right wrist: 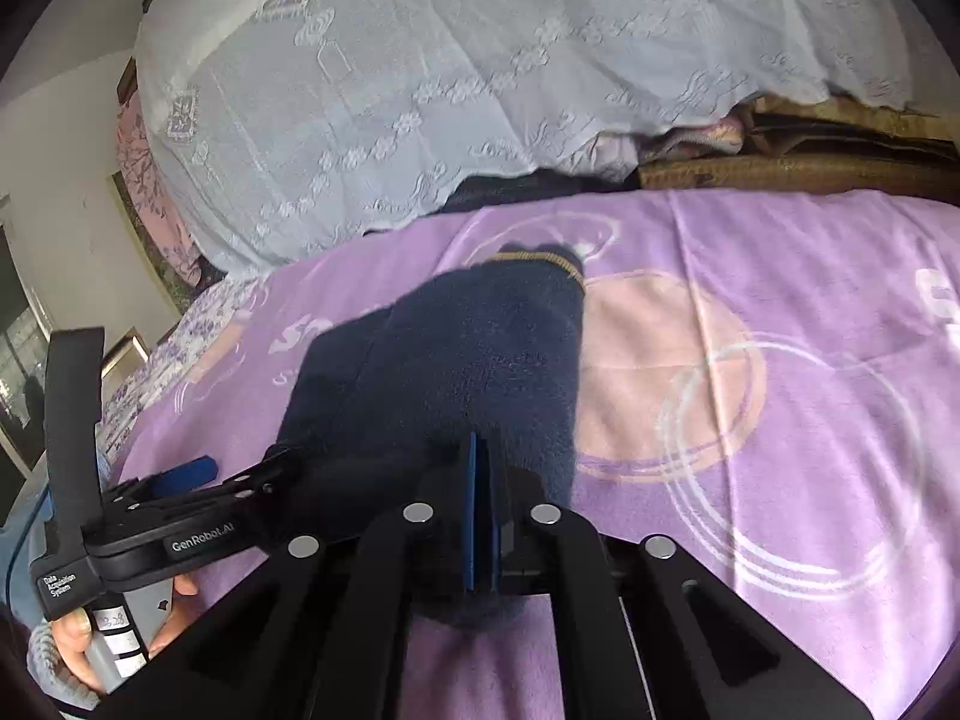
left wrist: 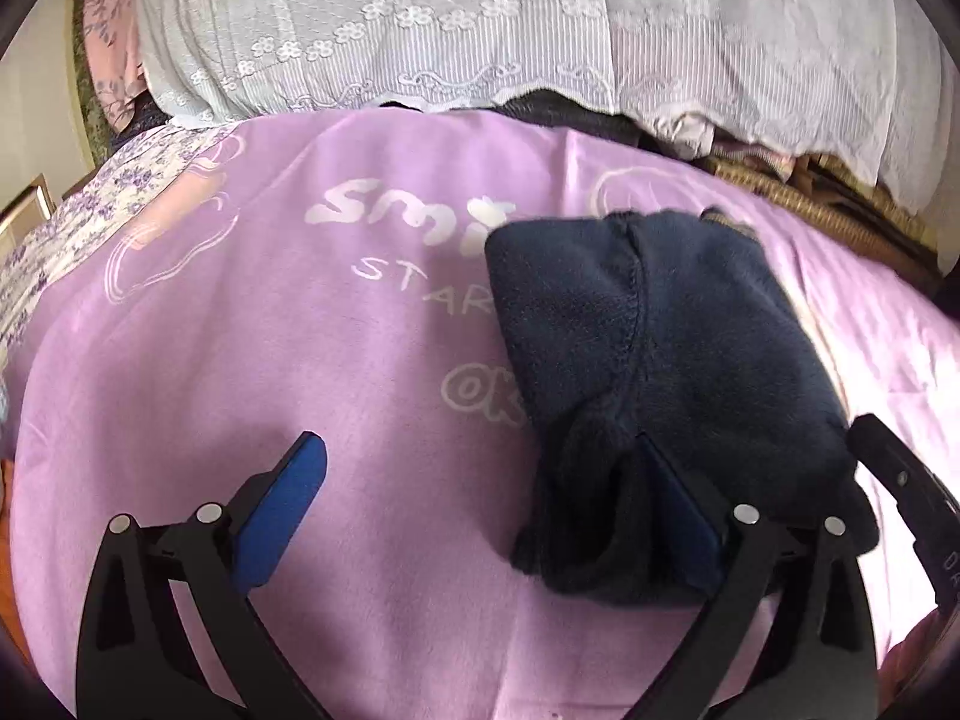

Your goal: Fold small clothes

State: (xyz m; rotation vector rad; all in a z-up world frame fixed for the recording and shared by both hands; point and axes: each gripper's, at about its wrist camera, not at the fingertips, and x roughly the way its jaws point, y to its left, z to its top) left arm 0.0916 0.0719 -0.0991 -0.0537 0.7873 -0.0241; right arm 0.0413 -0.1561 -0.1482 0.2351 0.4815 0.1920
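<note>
A small dark navy fleece garment [left wrist: 648, 360] lies folded on a lilac printed blanket [left wrist: 360, 360]. My left gripper [left wrist: 480, 480] is open, its left blue pad [left wrist: 282, 510] bare over the blanket and its right finger pressed against the garment's near edge. In the right wrist view the garment [right wrist: 456, 372] stretches away from my right gripper [right wrist: 480, 480], whose blue pads [right wrist: 480, 516] are closed together on the garment's near edge. The left gripper [right wrist: 240, 474] shows at the left of that view, held by a hand.
A white lace-covered pile [left wrist: 480, 30] rises behind the blanket. A woven brown mat [left wrist: 810, 204] lies at the back right. A floral sheet [left wrist: 90, 222] edges the left side. The blanket [right wrist: 750, 390] spreads to the right.
</note>
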